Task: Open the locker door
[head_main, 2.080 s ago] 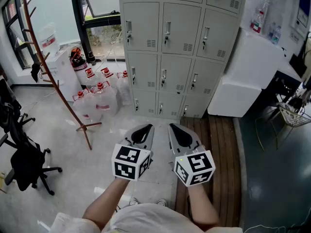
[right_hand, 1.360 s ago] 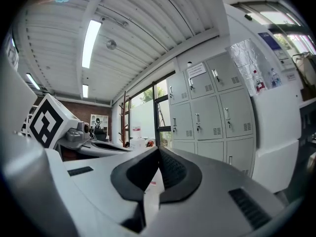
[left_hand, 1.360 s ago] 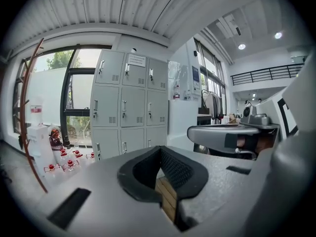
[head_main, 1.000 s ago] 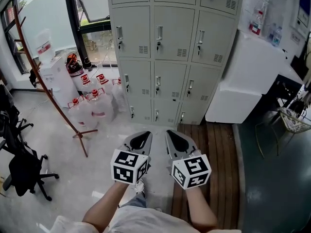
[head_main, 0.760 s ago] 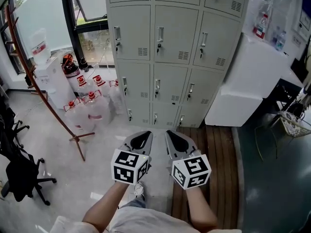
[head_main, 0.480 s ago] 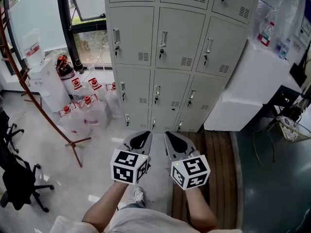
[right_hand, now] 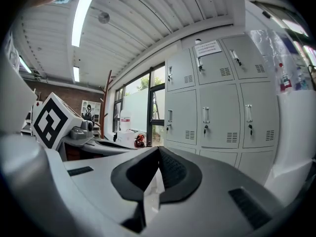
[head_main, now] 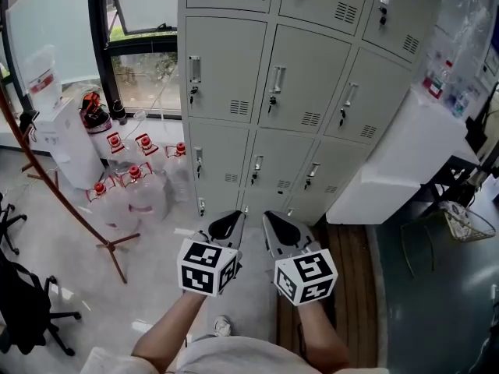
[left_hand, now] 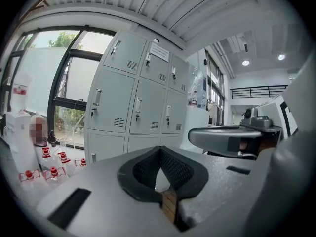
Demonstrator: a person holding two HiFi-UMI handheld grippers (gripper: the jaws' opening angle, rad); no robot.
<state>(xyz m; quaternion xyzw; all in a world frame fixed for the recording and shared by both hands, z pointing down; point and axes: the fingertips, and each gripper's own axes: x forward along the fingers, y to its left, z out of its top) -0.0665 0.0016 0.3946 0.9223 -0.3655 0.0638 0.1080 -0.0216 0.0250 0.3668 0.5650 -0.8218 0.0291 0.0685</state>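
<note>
A bank of grey lockers stands ahead, every door closed, each with a small handle such as the one on the middle door. My left gripper and right gripper are held side by side in front of me, well short of the lockers and pointing at the lower rows. Both are shut with nothing between the jaws. The left gripper view shows the lockers beyond its closed tips, with the right gripper's body beside it. The right gripper view faces the locker doors past its closed tips.
Several red-capped water bottles and a white dispenser sit left of the lockers by the window. A wooden coat stand and an office chair are further left. A white cabinet abuts the lockers on the right, near a wire basket.
The lockers have grown larger and nearer as the person has walked towards them. Both grippers keep the same side-by-side pose and stay shut.
</note>
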